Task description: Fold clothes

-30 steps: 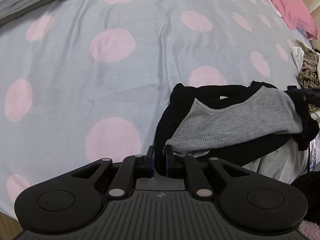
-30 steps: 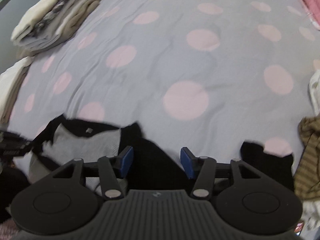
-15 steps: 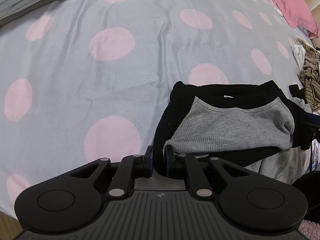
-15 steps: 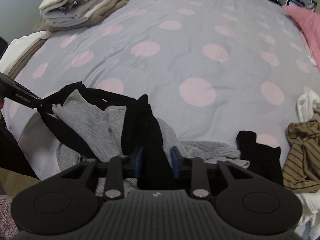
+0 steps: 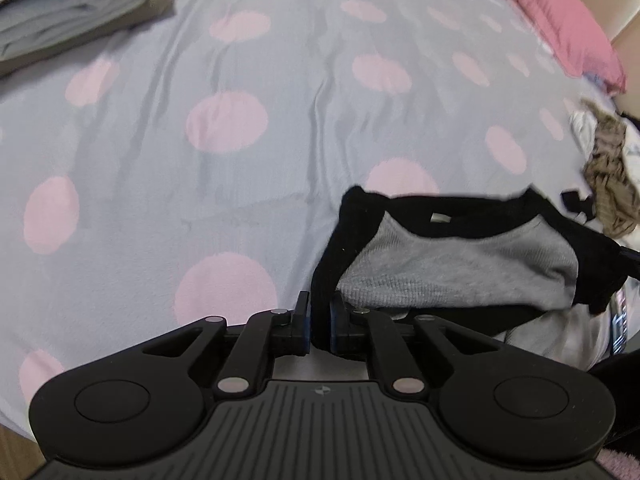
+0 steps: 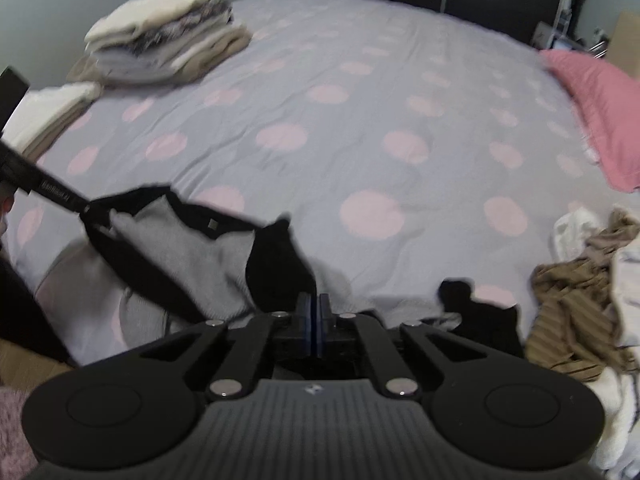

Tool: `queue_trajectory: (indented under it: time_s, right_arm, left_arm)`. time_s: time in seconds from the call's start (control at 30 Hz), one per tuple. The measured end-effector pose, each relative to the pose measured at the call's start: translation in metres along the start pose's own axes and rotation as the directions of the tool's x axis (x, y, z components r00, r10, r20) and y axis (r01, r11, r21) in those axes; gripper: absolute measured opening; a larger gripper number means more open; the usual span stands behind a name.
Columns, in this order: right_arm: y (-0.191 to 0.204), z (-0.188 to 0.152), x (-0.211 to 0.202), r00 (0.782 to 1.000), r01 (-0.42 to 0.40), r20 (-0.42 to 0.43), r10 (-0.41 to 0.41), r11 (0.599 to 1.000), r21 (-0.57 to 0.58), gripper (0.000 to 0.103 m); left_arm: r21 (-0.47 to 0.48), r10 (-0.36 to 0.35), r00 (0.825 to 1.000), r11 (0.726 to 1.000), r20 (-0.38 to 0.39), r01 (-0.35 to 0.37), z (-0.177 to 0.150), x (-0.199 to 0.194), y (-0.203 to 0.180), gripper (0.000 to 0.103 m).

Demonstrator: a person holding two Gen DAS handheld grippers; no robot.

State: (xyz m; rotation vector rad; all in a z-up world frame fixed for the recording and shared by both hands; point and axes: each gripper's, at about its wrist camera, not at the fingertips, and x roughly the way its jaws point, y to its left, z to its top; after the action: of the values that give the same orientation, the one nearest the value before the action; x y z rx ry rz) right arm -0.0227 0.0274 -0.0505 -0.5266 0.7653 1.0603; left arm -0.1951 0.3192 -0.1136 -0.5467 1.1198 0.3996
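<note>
Left tool (image 5: 319,314) pinching black trim of shirt (image 5: 460,264) at one shoulder; fabric clearly between pads. Right tool (image 6: 319,312) pressed nearly together on black fabric at other shoulder, seemingly same shirt; only a thin bit of cloth visible in the gap, grip depth hard to judge. Shirt near bed (image 6: 360,100) front edge, neckline stretched between the two tools, grey body and lower half bunched below, partly over the edge.

Step in hand, by judgement: lift and spread shirt before laying flat.

To do well:
- Keep both pinches firm; thin right grip could slip under tension.
- Pull tools apart evenly until neckline straight, not taut enough to tear free.
- Raise enough for hem to clear bed edge, then lay onto open dotted area beyond shirt, away from loose pile (image 6: 580,300) at shirt's right.
- Keep clear of folded stack (image 6: 164,52) at far left of bed.
- Lay collar down last, smooth side up.
</note>
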Motion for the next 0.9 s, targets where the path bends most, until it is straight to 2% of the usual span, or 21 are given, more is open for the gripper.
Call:
queue_trajectory:
  time_s: [0.1, 0.17, 0.27, 0.37, 0.47, 0.53, 0.6, 0.67, 0.73, 0.83, 0.9]
  right_arm:
    - [-0.008, 0.017, -0.024, 0.994, 0.062, 0.089, -0.062, 0.998, 0.008, 0.003]
    - [-0.015, 0.031, -0.04, 0.983, 0.113, 0.145, -0.113, 0.994, 0.008, 0.003]
    - [-0.027, 0.053, -0.064, 0.96, 0.178, 0.219, -0.177, 0.984, 0.015, 0.002]
    - [-0.038, 0.075, -0.094, 0.927, 0.217, 0.301, -0.221, 0.975, 0.05, 0.002]
    - [-0.043, 0.094, -0.129, 0.876, 0.262, 0.402, -0.267, 0.963, 0.069, 0.002]
    - [-0.046, 0.103, -0.149, 0.857, 0.253, 0.443, -0.265, 0.964, 0.087, 0.002]
    - [-0.047, 0.107, -0.162, 0.85, 0.239, 0.457, -0.26, 0.965, 0.105, 0.002]
    - [-0.047, 0.106, -0.167, 0.842, 0.248, 0.463, -0.277, 0.961, 0.125, 0.002]
    - [-0.047, 0.102, -0.17, 0.832, 0.253, 0.475, -0.288, 0.958, 0.137, 0.002]
    - [-0.046, 0.098, -0.181, 0.805, 0.265, 0.512, -0.301, 0.954, 0.144, 0.002]
    - [-0.041, 0.1, -0.197, 0.765, 0.282, 0.562, -0.315, 0.948, 0.148, 0.002]
  left_arm:
    - [-0.018, -0.056, 0.995, 0.998, 0.082, 0.057, 0.006, -0.022, 0.0, 0.005]
    - [-0.026, -0.092, 0.988, 0.995, 0.126, 0.096, 0.014, -0.037, -0.001, 0.005]
    - [-0.022, -0.147, 0.971, 0.988, 0.188, 0.154, 0.031, -0.062, -0.008, 0.005]
    - [0.02, -0.191, 0.946, 0.981, 0.262, 0.193, 0.05, -0.096, -0.022, 0.003]
    - [0.089, -0.22, 0.915, 0.975, 0.339, 0.202, 0.064, -0.135, -0.039, 0.002]
    - [0.129, -0.253, 0.894, 0.967, 0.37, 0.22, 0.072, -0.158, -0.049, 0.002]
    - [0.157, -0.273, 0.883, 0.961, 0.381, 0.229, 0.074, -0.172, -0.056, 0.002]
    - [0.174, -0.248, 0.881, 0.966, 0.403, 0.192, 0.073, -0.178, -0.062, 0.001]
    - [0.164, -0.219, 0.872, 0.973, 0.439, 0.162, 0.07, -0.183, -0.062, 0.001]
    - [0.136, -0.215, 0.838, 0.976, 0.502, 0.17, 0.072, -0.202, -0.053, 0.001]
    - [0.137, -0.23, 0.798, 0.973, 0.557, 0.185, 0.073, -0.225, -0.049, 0.001]
